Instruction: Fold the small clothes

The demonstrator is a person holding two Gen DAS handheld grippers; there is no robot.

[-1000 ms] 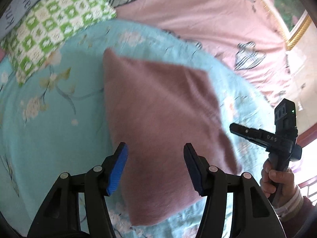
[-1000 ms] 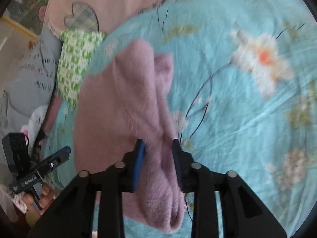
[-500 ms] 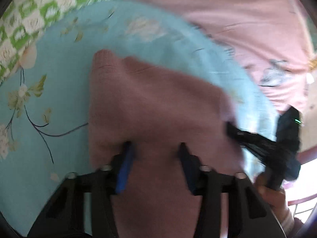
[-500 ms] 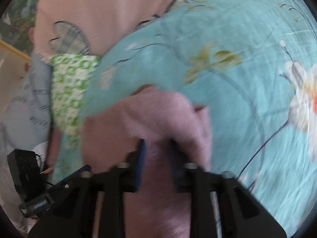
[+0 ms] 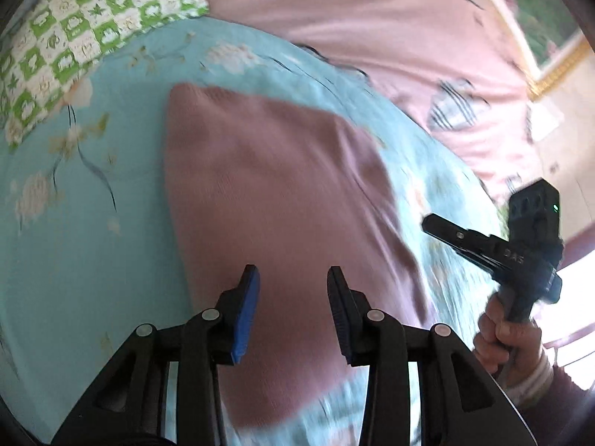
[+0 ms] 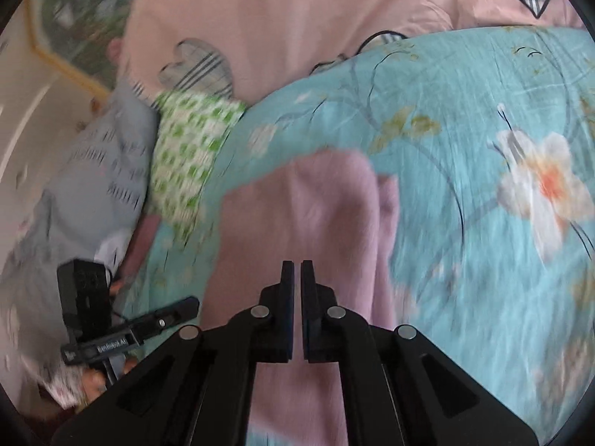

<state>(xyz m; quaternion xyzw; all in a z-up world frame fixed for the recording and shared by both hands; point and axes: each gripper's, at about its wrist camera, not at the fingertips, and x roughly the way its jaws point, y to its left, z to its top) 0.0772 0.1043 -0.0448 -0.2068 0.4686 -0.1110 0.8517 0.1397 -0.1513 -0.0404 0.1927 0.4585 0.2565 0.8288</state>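
Jaws of left gripper (image 5: pixel 293 290) spread, right gripper (image 6: pixel 296 282) jaws pressed together, above pink garment (image 5: pixel 282 200)

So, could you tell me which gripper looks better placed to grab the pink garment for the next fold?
Left, probably. The left gripper is open over the garment; the right gripper is shut and empty.
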